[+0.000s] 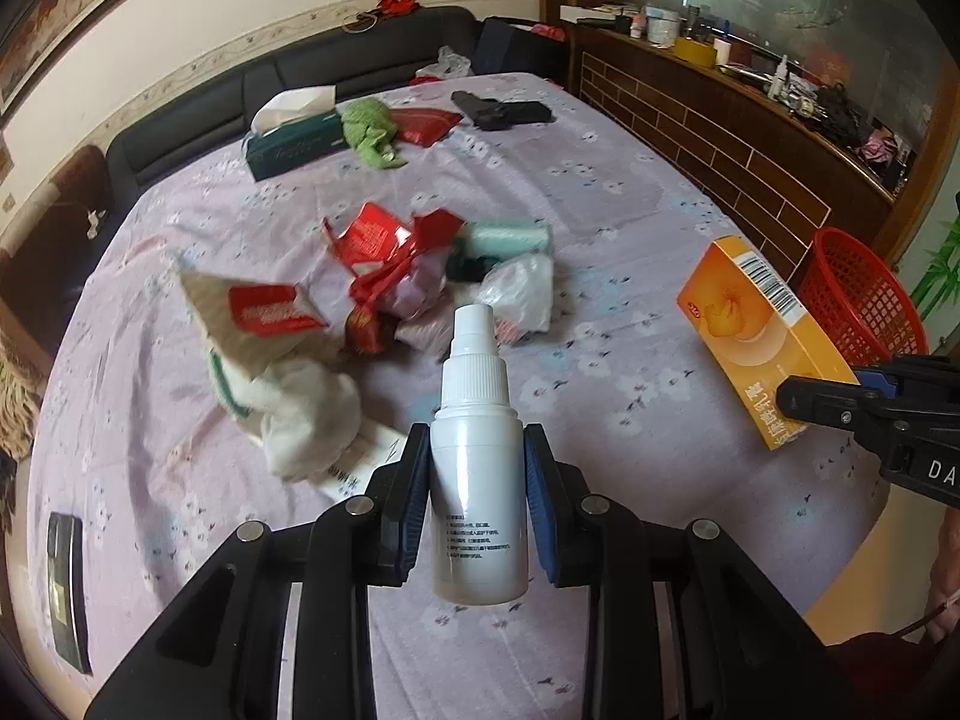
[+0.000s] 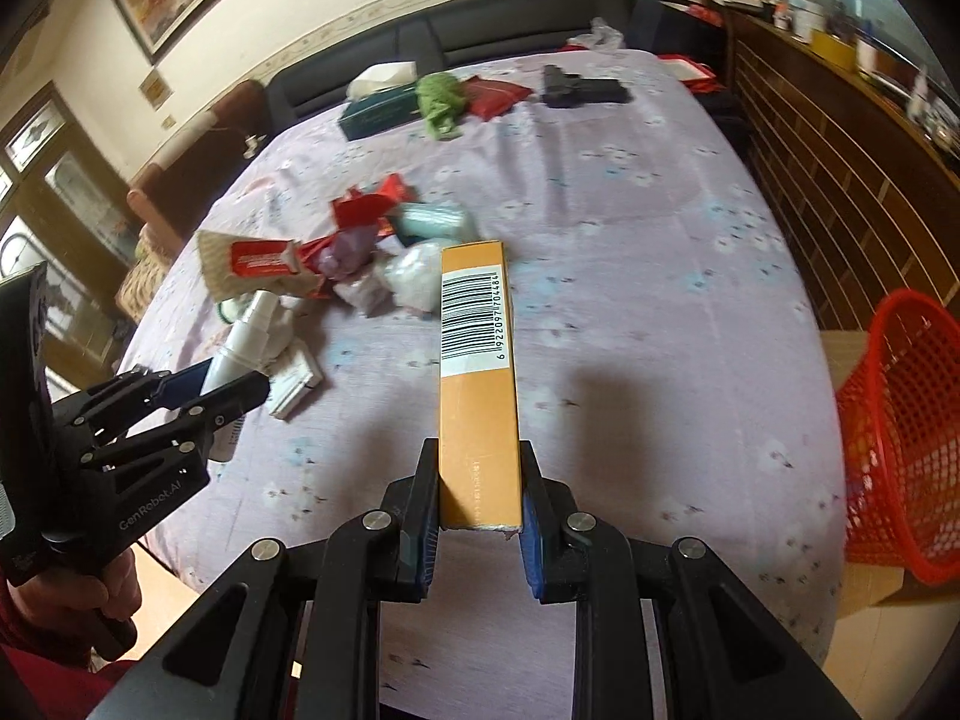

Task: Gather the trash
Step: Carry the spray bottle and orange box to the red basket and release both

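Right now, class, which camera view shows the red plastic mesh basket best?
The right wrist view: the red plastic mesh basket shows its rim and tall lattice wall. The left wrist view catches only part of it behind the orange box.

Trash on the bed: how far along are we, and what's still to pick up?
Nothing visibly binned yet; the red basket's inside can't be seen clearly. In hand: the left gripper holds a white spray bottle, the right gripper an orange box, both lifted off the bed. Left: the pile of red wrappers, plastic bags and crumpled tissue mid-bed.
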### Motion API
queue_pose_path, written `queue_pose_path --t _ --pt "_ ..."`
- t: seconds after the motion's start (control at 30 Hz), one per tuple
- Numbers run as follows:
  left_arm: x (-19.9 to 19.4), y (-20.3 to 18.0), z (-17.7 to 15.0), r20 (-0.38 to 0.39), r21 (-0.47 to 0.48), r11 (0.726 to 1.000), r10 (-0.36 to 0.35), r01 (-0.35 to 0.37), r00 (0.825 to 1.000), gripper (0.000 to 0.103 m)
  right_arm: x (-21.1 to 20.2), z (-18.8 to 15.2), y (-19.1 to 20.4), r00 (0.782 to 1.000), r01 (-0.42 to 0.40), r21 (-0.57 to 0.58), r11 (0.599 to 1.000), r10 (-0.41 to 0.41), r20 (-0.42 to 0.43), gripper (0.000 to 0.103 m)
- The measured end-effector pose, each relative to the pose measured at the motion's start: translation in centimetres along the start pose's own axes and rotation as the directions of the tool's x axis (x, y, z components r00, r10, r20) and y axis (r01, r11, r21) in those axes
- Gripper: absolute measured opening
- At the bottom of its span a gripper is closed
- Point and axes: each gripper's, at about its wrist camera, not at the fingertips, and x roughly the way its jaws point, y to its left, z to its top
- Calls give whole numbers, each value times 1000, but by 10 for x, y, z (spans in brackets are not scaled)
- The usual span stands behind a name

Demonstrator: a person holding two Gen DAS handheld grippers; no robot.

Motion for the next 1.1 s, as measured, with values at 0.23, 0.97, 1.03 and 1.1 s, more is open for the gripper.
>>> queue_pose_path --t 0.23,0.97,1.03,1.1 --pt "-2 -17 13 29 44 999 -3 2 1000 29 -14 -2 -22 999 30 54 998 -32 29 24" --pt "2 -63 33 46 144 989 -44 37 998 29 -46 -16 -63 995 54 159 986 -67 76 24" --pt "3 -67 33 42 149 988 -48 42 998 29 -48 -18 -65 994 57 164 985 -71 78 24" --pt "4 -71 34 39 159 986 -54 47 998 29 -49 -20 -69 994 63 175 982 -78 78 24"
